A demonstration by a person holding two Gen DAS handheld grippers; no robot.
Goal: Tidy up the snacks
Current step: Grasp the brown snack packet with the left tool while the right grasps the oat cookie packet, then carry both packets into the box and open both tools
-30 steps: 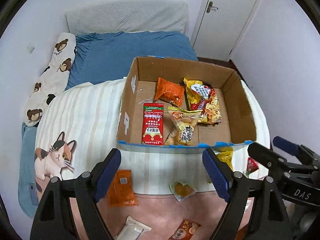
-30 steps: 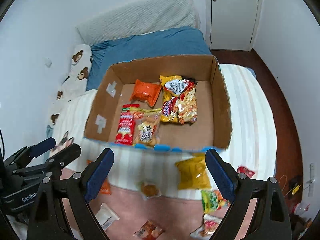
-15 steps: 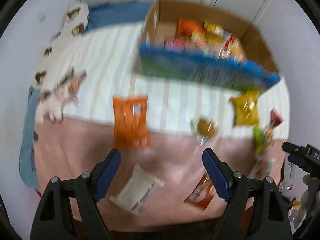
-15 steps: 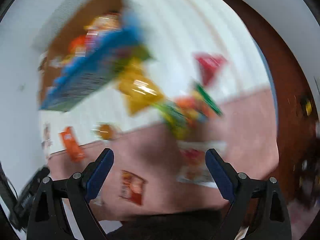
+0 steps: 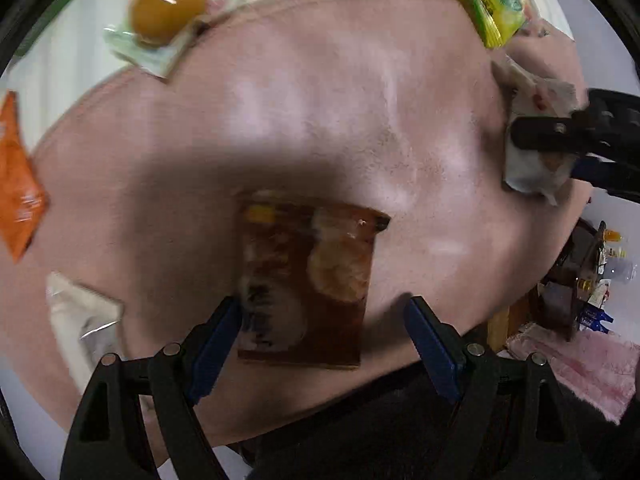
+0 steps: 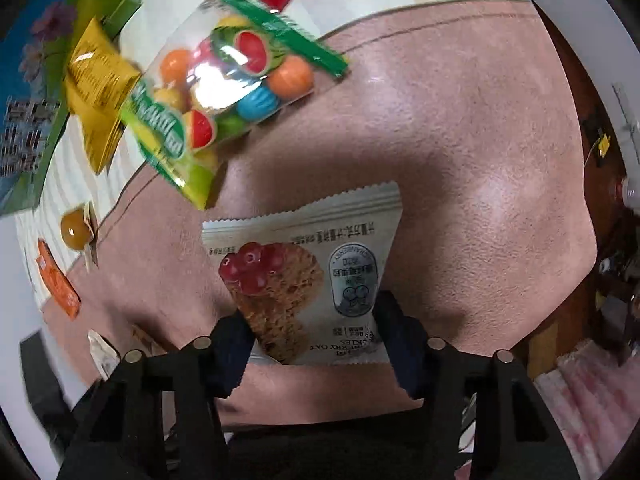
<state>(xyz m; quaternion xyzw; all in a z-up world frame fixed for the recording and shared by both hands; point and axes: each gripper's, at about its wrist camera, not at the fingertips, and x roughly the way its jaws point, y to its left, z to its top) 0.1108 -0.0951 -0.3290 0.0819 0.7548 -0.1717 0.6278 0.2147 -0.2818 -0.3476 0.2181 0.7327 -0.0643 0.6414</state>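
A pink blanket [image 6: 460, 128] covers the bed. On it lies a clear candy bag [image 6: 224, 92] with a green header. Nearer, the right gripper [image 6: 316, 332] is closing on a white cranberry oat cookie packet [image 6: 308, 276], fingers at its sides. The left gripper [image 5: 322, 320] hangs wide over a brown snack packet [image 5: 308, 280], not pressing it.

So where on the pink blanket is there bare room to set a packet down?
Free: the wide pink blanket right of the white cookie packet, and the stretch between egg packet and brown packet. Crowded: around the candy bag and yellow packet.
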